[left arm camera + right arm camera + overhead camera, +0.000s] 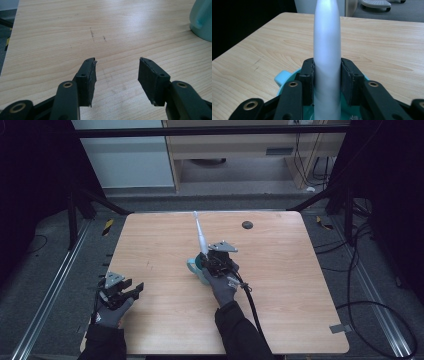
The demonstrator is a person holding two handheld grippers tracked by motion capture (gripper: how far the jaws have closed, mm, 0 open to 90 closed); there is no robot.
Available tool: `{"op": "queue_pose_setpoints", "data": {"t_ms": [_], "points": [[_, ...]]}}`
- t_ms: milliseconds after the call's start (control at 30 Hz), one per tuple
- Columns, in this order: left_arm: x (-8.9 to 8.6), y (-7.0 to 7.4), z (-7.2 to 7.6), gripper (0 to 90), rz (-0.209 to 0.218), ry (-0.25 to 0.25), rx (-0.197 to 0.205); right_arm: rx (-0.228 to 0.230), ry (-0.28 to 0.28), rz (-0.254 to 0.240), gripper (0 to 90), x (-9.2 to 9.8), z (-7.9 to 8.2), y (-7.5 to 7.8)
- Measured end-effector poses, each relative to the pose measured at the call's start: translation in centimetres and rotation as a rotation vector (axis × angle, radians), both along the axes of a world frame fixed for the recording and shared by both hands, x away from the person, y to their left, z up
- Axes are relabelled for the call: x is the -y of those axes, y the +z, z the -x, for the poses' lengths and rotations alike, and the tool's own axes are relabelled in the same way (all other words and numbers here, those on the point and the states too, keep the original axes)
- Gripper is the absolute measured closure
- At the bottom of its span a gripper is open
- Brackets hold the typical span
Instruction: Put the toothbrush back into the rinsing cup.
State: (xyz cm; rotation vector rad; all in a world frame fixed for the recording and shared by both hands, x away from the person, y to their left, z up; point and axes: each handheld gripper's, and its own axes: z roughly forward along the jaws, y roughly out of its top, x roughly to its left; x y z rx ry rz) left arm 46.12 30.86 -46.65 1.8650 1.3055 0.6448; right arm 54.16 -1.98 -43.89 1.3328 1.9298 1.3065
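Note:
A long white tapered handle (200, 234) stands tilted in a teal mug (194, 266) near the middle of the wooden table (280, 285). My right gripper (205, 258) is shut on the handle just above the mug's rim. In the right gripper view both pads press the white handle (327, 50) from either side, above the teal mug (283, 77). A few bristles show at the bottom of that view. My left gripper (134, 290) rests near the table's front left edge. The left gripper (116, 72) is open with only bare wood between its jaws, and the teal mug (202, 20) is at the upper right.
A small black round disc (247, 224) lies on the table towards the back right. A strip of grey tape (339, 328) sits at the front right corner. The right gripper's cable (252, 305) trails back along the forearm. A cabinet (240, 150) stands behind the table.

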Motion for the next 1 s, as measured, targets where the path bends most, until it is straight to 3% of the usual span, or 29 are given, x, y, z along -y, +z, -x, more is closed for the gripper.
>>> {"op": "queue_pose_setpoints", "data": {"t_ms": [233, 367, 400, 467, 500, 567, 633, 667, 800, 833, 900, 1000], "points": [[0.0, 0.0, 0.0, 47.7, 0.0, 0.0, -0.001, 0.037, 0.003, -0.012, 62.1, 0.3, 0.5, 0.9], [0.0, 0.0, 0.0, 47.7, 0.001, 0.0, -0.001, 0.068, 0.016, -0.02, 53.8, 0.6, 1.1, 1.7], [0.0, 0.0, 0.0, 47.7, 0.002, 0.0, -0.003, 0.098, 0.029, -0.012, 47.2, 1.0, 1.7, 2.4], [0.0, 0.0, 0.1, 47.7, 0.001, -0.001, -0.003, 0.114, 0.05, -0.013, 38.5, 1.7, 2.4, 3.1], [0.0, 0.0, 0.1, 47.7, 0.001, -0.001, -0.003, 0.114, 0.05, -0.013, 38.5, 1.7, 2.4, 3.1], [0.0, 0.0, 0.1, 47.6, 0.0, -0.005, -0.003, 0.115, 0.092, -0.018, 29.7, 3.5, 3.5, 3.7], [0.1, 0.0, 0.1, 47.6, -0.001, -0.008, -0.004, 0.108, 0.102, -0.014, 27.9, 4.2, 3.8, 3.7], [0.1, 0.0, 0.1, 47.4, 0.0, -0.007, -0.004, 0.1, 0.106, 0.012, 25.2, 6.0, 4.7, 3.5], [0.1, -0.2, 0.1, 47.0, -0.004, -0.01, -0.011, 0.068, 0.102, 0.045, 22.1, 9.5, 5.9, 2.7], [0.1, -0.2, 0.1, 47.0, -0.004, -0.012, -0.012, 0.068, 0.102, 0.045, 22.1, 9.5, 5.9, 2.7], [0.2, -0.3, 0.1, 46.4, -0.009, -0.017, -0.014, 0.049, 0.088, 0.07, 19.9, 12.0, 6.8, 1.9], [0.2, -0.4, 0.0, 45.6, -0.015, -0.019, -0.018, 0.046, 0.064, 0.094, 19.2, 13.6, 7.5, 1.3]]}}
